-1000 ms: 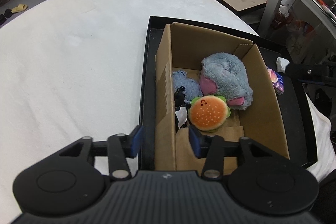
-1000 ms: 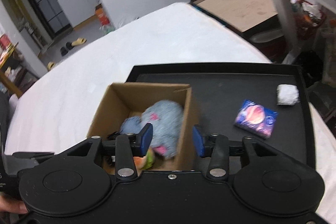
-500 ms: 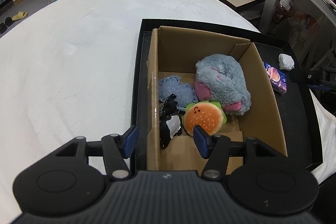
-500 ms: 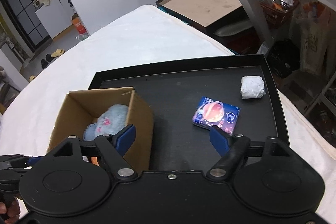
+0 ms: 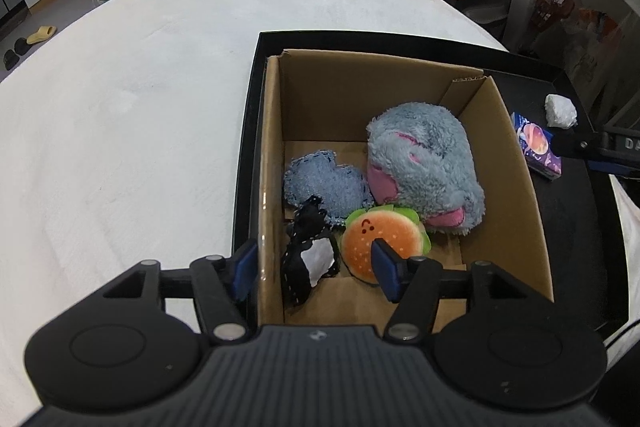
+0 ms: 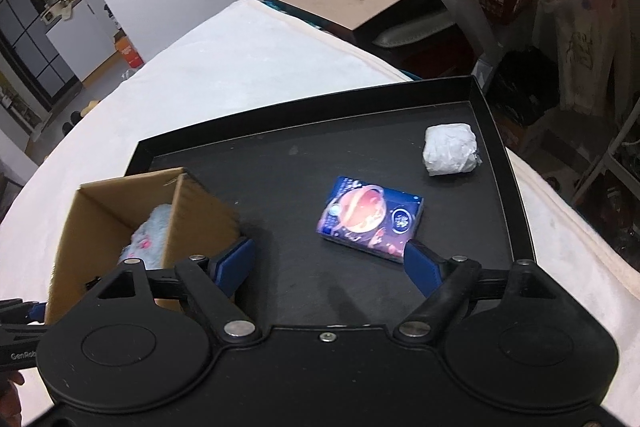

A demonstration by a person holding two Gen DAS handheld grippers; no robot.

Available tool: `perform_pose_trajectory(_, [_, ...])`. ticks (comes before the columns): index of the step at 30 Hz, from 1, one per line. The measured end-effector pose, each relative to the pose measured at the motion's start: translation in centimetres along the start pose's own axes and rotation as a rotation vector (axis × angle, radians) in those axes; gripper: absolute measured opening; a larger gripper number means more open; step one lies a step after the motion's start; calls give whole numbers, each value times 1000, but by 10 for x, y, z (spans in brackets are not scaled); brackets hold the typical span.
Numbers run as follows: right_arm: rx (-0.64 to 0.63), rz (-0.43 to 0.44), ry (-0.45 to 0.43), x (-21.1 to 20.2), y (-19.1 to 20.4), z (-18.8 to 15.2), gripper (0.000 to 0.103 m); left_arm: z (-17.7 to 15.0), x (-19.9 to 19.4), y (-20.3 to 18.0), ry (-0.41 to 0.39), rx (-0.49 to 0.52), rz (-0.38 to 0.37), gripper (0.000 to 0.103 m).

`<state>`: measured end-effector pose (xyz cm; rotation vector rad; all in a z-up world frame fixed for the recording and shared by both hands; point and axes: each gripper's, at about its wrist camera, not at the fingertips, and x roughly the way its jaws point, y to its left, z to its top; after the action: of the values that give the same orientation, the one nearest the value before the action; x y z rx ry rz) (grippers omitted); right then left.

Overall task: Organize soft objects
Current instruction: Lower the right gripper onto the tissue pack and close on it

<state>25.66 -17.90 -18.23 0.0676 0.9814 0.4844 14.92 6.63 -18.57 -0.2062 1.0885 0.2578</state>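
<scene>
A black tray [image 6: 496,163] sits on a bed covered with a white blanket [image 5: 140,107]. At the left end of the tray stands an open cardboard box [image 5: 516,203], its top flaps folded away.

Four soft things lie in the box. A large grey-blue plush toy with pink patches [image 5: 424,167] fills the far right part of the floor, leaning against the right wall. Just left of it lies a denim heart cushion [image 5: 324,183], touching the plush. In front of these sit a small orange burger plush [image 5: 380,243] with a stitched face and green trim, and a black-and-white fabric piece [image 5: 308,255] that overlaps the near edge of the heart.

The left gripper [image 5: 312,267] hovers over the near left corner of the box with its blue-padded fingers spread. The left finger is outside the box's left wall; the right finger is inside, over the burger plush. It holds nothing.

The right gripper [image 6: 328,263] hangs over the bare tray floor to the right of the box, fingers spread wide and empty. Just beyond its right finger lies a small blue packet printed with a planet [image 6: 372,217]. Farther off, near the tray's far right corner, sits a crumpled white wad [image 6: 450,149], well apart from the packet.
</scene>
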Motion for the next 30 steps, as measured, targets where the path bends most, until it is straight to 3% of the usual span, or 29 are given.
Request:
perform_pose_trajectory(19, [41, -95, 67, 69, -10, 10, 85, 8, 8, -8, 20, 18, 31, 62])
perform_pose_trajectory(22, [31, -134, 79, 73, -11, 10, 82, 8, 8, -7, 18, 16, 25, 62])
perform_pose_trajectory(24, [13, -149, 79, 71, -11, 9, 75, 7, 7, -5, 15, 11, 18, 62])
perform_pose_trajectory(30, [14, -143, 81, 56, -14, 7, 73, 3, 2, 1, -3, 0, -8, 62])
